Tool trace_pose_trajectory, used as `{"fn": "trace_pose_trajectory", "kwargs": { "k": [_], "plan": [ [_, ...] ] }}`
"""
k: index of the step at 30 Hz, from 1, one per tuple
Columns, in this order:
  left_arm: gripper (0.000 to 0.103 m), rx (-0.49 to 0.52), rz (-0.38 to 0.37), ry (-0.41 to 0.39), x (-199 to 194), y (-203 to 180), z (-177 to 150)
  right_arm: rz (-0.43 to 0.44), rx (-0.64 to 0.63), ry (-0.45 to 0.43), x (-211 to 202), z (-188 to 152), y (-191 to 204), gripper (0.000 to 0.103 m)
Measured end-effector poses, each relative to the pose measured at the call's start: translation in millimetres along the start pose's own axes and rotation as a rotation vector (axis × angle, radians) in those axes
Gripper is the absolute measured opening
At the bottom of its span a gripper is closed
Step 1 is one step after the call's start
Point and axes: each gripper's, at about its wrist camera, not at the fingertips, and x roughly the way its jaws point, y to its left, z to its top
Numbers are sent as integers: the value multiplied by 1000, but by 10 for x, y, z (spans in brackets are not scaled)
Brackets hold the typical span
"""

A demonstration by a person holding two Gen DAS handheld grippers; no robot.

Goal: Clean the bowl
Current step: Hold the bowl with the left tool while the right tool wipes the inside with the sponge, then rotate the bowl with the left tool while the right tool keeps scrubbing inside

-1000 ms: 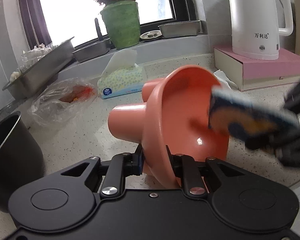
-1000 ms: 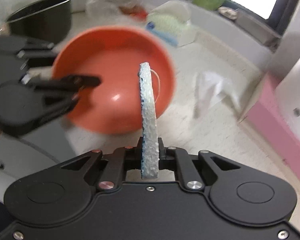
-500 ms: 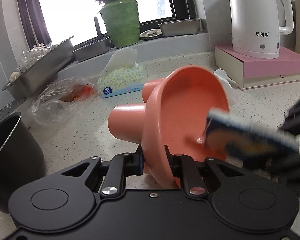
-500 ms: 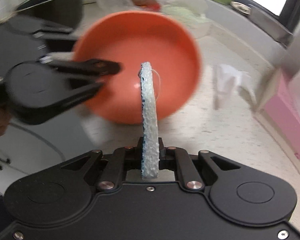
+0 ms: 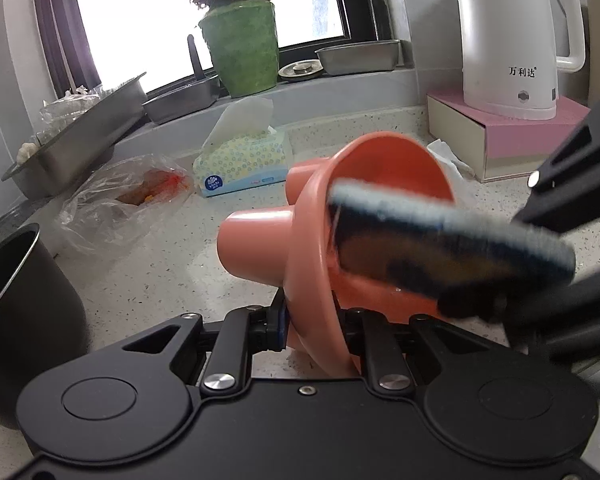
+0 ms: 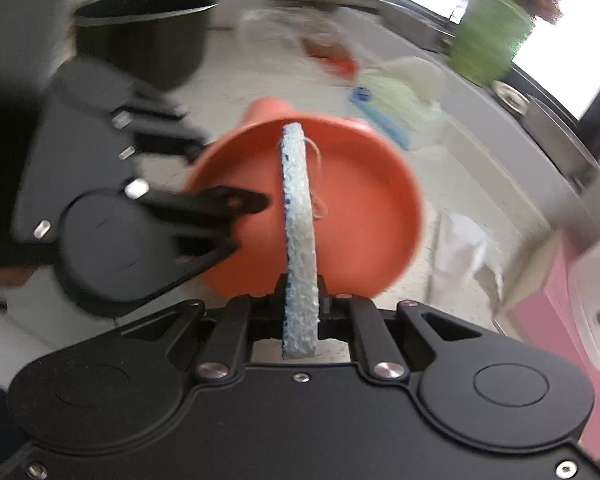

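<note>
My left gripper (image 5: 314, 330) is shut on the rim of an orange bowl (image 5: 312, 264), which it holds tilted on its side above the counter. The bowl's open side faces right. It also shows in the right wrist view (image 6: 364, 208). My right gripper (image 6: 300, 304) is shut on a thin blue sponge (image 6: 298, 216), held edge-up, its far end against the bowl's inside. In the left wrist view the sponge (image 5: 448, 244) is blurred and lies across the bowl's mouth. The left gripper also shows in the right wrist view (image 6: 244, 216).
Two orange cups (image 5: 256, 244) lie on the speckled counter behind the bowl. A tissue pack (image 5: 242, 160), a plastic bag (image 5: 128, 200), a black pot (image 5: 16, 308), a white kettle (image 5: 508, 36) on a pink box (image 5: 516, 140), and a green flowerpot (image 5: 244, 48) stand around.
The sponge has swept from the bowl's lower right up across its mouth to the upper left rim. The right gripper has come closer. The bowl has stayed gripped and tilted.
</note>
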Motion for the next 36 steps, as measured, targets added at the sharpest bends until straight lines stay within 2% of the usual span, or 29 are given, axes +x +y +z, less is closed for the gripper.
{"fn": "trace_pose_trajectory", "kwargs": {
  "k": [2, 6, 10, 14, 21, 27, 31, 36],
  "plan": [
    [16, -11, -5, 0, -1, 18, 2, -6, -24, -5, -4, 19, 20, 11],
    [14, -145, -50, 1, 1, 180, -3, -40, -12, -2, -11, 45, -29, 11],
    [13, -293, -107, 3, 7, 364, -34, -56, 82, 20, 27, 16, -217, 11],
    [8, -360, -131, -2, -3, 446, -40, -70, 137, 48, 62, -84, -335, 11],
    [8, -375, -131, -24, -44, 434, -20, -41, 204, 92, 49, -255, -276, 11],
    [9, -315, -109, -79, -132, 312, 101, 13, 143, 99, 21, -275, 57, 11],
    [10, -290, -98, -82, -148, 258, 133, 46, 101, 58, -38, -224, 225, 11],
    [9, -276, -76, -88, -170, 266, 125, 23, 80, 58, -38, -211, 236, 11]
  ]
}}
